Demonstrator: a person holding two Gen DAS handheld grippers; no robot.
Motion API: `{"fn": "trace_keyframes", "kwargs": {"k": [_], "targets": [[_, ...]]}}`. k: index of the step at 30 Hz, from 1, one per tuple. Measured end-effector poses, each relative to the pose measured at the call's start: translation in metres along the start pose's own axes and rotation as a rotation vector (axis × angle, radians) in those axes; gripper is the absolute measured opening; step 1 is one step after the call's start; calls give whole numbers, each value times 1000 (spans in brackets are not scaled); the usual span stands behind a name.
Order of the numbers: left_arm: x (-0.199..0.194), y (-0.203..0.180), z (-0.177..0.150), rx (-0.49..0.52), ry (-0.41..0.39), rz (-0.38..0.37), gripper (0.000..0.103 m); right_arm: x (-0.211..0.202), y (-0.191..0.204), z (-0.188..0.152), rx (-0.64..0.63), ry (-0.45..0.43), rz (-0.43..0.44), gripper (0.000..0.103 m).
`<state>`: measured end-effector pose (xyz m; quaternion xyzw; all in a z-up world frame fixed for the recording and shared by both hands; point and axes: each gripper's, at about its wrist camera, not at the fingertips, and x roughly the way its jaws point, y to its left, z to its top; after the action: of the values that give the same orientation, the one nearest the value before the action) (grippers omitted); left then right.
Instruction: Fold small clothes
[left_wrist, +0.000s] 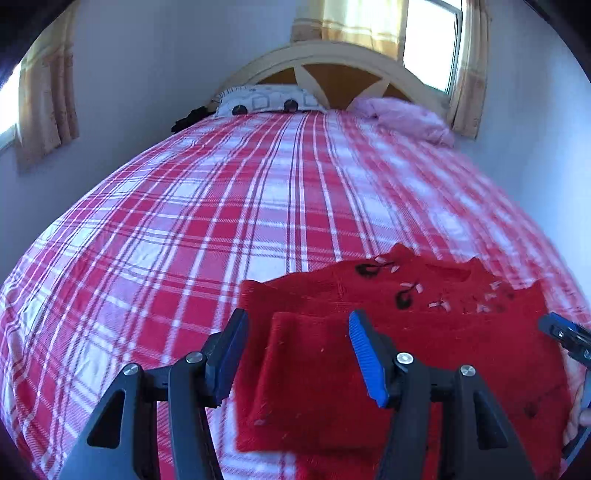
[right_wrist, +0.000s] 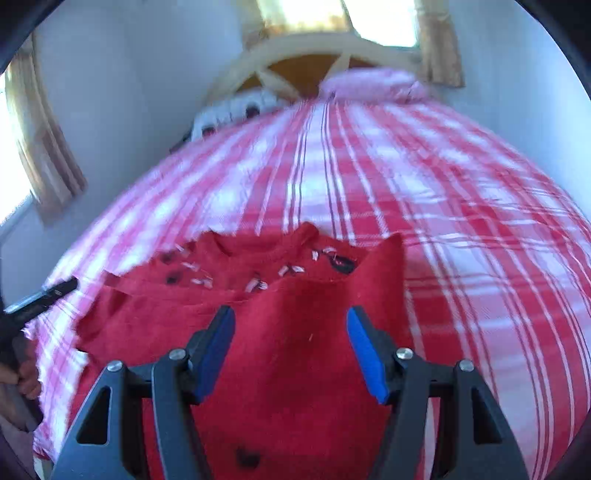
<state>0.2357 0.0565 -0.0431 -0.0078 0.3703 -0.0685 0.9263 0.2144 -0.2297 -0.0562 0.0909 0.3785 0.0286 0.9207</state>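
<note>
On the checked bed (left_wrist: 229, 206) a red sweater (left_wrist: 424, 332) lies flat, its sleeve (left_wrist: 314, 369) folded inward; left claw (left_wrist: 295, 354) and right claw (right_wrist: 290, 349) both hover released above it, probably between folds.

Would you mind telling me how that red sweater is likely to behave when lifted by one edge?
The red sweater is probably floppy: its sleeve already lies folded over the body. The fuzzy knit likely grips rather than slips, and should drag on the plaid bedspread.

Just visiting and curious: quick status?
Left hand-held gripper open, right hand-held gripper open. Red knitted sweater flat on plaid bedspread, sleeves folded in. Nothing obstructing.
</note>
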Motion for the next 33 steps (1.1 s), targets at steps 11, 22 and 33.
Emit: {"fn": "trace_keyframes", "kwargs": {"k": [11, 22, 33], "targets": [[42, 2, -14, 9, 105, 122, 66, 18, -89, -5, 253, 56, -118, 0], [-115, 77, -93, 91, -61, -154, 66, -220, -95, -67, 174, -346, -72, 81], [-150, 64, -202, 141, 133, -368, 66, -235, -51, -212, 23, 87, 220, 64]]}}
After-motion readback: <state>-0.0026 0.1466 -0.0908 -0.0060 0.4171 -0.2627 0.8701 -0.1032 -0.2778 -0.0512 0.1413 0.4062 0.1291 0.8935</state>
